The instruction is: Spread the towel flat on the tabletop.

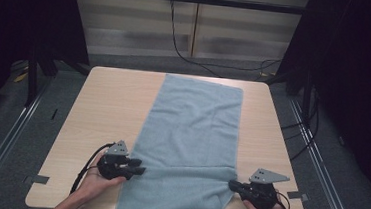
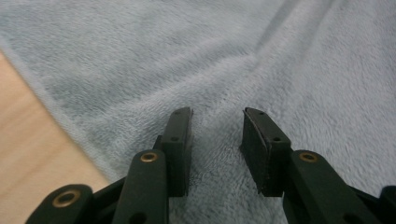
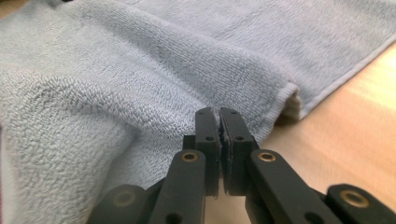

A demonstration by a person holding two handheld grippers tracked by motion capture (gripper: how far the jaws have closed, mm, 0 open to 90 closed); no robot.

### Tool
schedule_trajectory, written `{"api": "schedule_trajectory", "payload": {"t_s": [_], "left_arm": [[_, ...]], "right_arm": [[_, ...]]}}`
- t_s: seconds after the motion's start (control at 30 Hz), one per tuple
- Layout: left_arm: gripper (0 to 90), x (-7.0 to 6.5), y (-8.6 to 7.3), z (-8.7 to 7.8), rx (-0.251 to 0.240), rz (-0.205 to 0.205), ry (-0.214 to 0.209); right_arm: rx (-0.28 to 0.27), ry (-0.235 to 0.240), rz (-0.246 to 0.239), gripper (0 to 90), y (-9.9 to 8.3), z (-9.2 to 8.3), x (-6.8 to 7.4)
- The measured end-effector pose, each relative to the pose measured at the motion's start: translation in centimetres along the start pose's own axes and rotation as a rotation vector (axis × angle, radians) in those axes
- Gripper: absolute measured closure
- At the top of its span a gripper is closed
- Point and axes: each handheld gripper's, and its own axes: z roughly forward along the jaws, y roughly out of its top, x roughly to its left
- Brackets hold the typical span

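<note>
Two tongs at towel (image 1: 190, 145) near end, long axis stretching away across surface (image 1: 108, 108). Left tongs (image 2: 217, 116) apart over left edge; right tongs (image 3: 219, 112) together, no cloth visibly pinched, at right edge fold.

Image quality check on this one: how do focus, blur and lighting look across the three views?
High view: evenly lit table, dark surroundings, towel sharp enough. Left gripper view: the open left tongs are crisp, the towel softens farther off. Right gripper view: the shut right tongs and nearby pile are sharp, the bright wood at right is blurred.
</note>
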Motion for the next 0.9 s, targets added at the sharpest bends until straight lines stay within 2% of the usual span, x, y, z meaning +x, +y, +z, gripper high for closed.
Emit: {"api": "schedule_trajectory", "payload": {"t_s": [0.03, 0.07, 0.1, 0.2, 0.3, 0.37, 0.4, 0.57, 0.73, 0.8, 0.83, 0.9], "left_arm": [[62.8, -0.7, -0.4, -0.5, 0.014, 0.012, -0.009], [62.9, -0.7, -0.4, -0.5, 0.014, 0.012, -0.009], [63.1, -1.7, -1.3, -1.2, 0.013, 0.020, -0.018], [63.7, -2.2, -1.7, -1.7, 0.023, 0.016, -0.027], [70.5, -2.9, -2.5, -2.5, 0.032, 0.020, -0.043], [79.3, -2.7, -2.4, -2.7, 0.021, 0.019, -0.065], [83.1, -2.4, -2.1, -2.7, 0.002, 0.016, -0.064], [80.3, -0.1, 0.3, -2.8, -0.092, -0.021, -0.033], [75.9, 3.1, 2.6, -1.4, -0.100, -0.063, 0.020], [75.0, 4.0, 3.2, -0.7, -0.094, -0.079, 0.041], [75.0, 4.5, 3.4, -0.3, -0.092, -0.091, 0.059], [73.8, 5.2, 3.8, 0.5, -0.078, -0.087, 0.077]], "right_arm": [[0.001, 0.013, -0.006, 85.6, -0.3, -0.4, 0.5], [0.001, 0.013, -0.006, 85.6, -0.3, -0.4, 0.5], [-0.014, 0.029, -0.012, 84.3, -0.3, -0.7, 1.1], [-0.029, 0.042, -0.019, 80.6, -0.2, -0.9, 1.4], [-0.042, 0.059, -0.021, 76.0, 0.2, -0.9, 1.5], [-0.048, 0.067, -0.017, 73.3, 0.6, -0.7, 1.3], [-0.056, 0.067, -0.017, 70.6, 1.1, -0.4, 1.1], [-0.069, 0.071, -0.014, 67.2, 2.4, 0.3, 0.3], [-0.078, 0.067, -0.034, 62.5, 4.6, 2.2, -0.7], [-0.077, 0.071, -0.029, 61.0, 5.8, 3.8, -1.3], [-0.077, 0.071, -0.029, 61.0, 5.8, 3.8, -1.3], [-0.067, 0.069, -0.040, 60.3, 6.4, 4.9, -1.7]]}}
